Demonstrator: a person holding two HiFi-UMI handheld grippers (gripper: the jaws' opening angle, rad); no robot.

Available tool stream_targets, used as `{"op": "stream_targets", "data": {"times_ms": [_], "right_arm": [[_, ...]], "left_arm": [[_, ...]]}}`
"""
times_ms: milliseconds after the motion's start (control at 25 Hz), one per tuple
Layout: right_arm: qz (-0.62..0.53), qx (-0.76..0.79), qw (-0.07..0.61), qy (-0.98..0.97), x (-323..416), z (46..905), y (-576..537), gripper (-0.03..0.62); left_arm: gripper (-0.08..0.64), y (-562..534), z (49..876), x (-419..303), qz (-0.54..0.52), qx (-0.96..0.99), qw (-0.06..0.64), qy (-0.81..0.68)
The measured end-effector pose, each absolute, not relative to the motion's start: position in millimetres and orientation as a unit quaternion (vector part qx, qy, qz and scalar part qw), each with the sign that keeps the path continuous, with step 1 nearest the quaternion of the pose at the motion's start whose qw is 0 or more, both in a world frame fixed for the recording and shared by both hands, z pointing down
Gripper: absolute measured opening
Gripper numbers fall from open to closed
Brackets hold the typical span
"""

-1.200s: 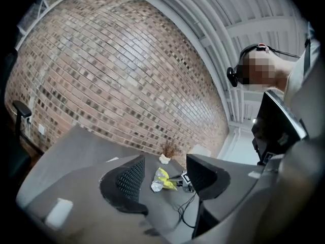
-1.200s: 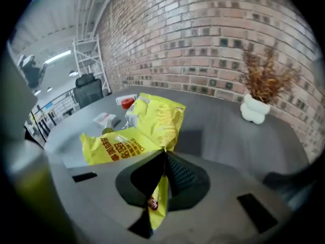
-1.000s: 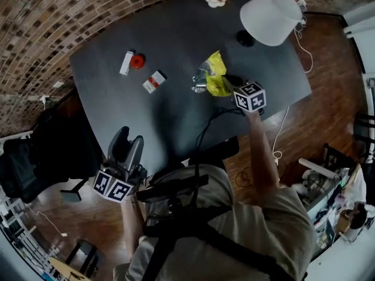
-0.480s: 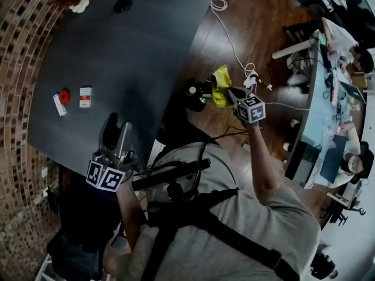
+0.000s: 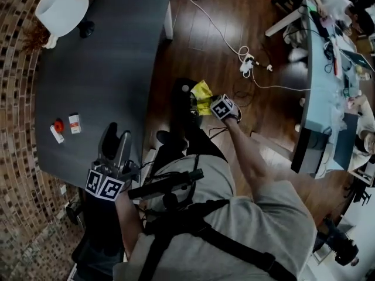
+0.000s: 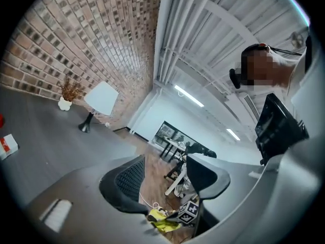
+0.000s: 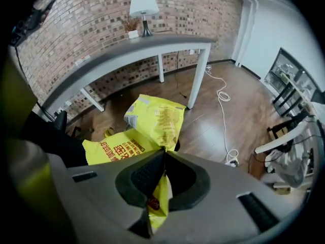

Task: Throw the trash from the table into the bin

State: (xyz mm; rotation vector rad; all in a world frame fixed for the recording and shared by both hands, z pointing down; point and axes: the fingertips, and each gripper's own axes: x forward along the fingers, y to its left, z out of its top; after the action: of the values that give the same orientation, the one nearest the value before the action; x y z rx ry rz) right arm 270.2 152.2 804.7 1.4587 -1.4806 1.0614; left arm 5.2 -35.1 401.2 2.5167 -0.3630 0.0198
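My right gripper (image 7: 164,151) is shut on a pinched bunch of yellow snack wrappers (image 7: 155,118), which hang below it over the wooden floor. In the head view the right gripper (image 5: 212,103) holds the yellow wrappers (image 5: 202,93) next to a black bin-like shape (image 5: 183,109) on the floor beside the table. My left gripper (image 5: 117,132) hovers level over the dark table's (image 5: 105,57) near edge. Its jaws stand a little apart with nothing between them (image 6: 165,166). A red round item (image 5: 58,125) and a small white-red pack (image 5: 74,123) lie on the table's left.
A white lamp (image 5: 61,9) stands at the table's far end. A white cable and power strip (image 5: 246,63) lie on the floor beyond the wrappers. Desks with clutter (image 5: 328,69) line the right side. A brick wall (image 7: 76,19) runs behind the table.
The right gripper carried the yellow wrappers off the table and down over the floor by the black shape. The left gripper moved along the table's edge, jaws unchanged.
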Motion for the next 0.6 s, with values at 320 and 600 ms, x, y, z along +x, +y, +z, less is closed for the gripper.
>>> {"op": "stream_targets", "data": {"times_ms": [320, 600], "right_arm": [[0.479, 0.512, 0.395, -0.593, 266, 914, 130, 0.014], [0.503, 0.506, 0.397, -0.578, 261, 975, 112, 0.044]], "left_arm": [[0.247, -10, 447, 34, 0.082, 0.931, 0.326, -0.145], [0.246, -26, 477, 40, 0.119, 0.921, 0.344, -0.138]]}}
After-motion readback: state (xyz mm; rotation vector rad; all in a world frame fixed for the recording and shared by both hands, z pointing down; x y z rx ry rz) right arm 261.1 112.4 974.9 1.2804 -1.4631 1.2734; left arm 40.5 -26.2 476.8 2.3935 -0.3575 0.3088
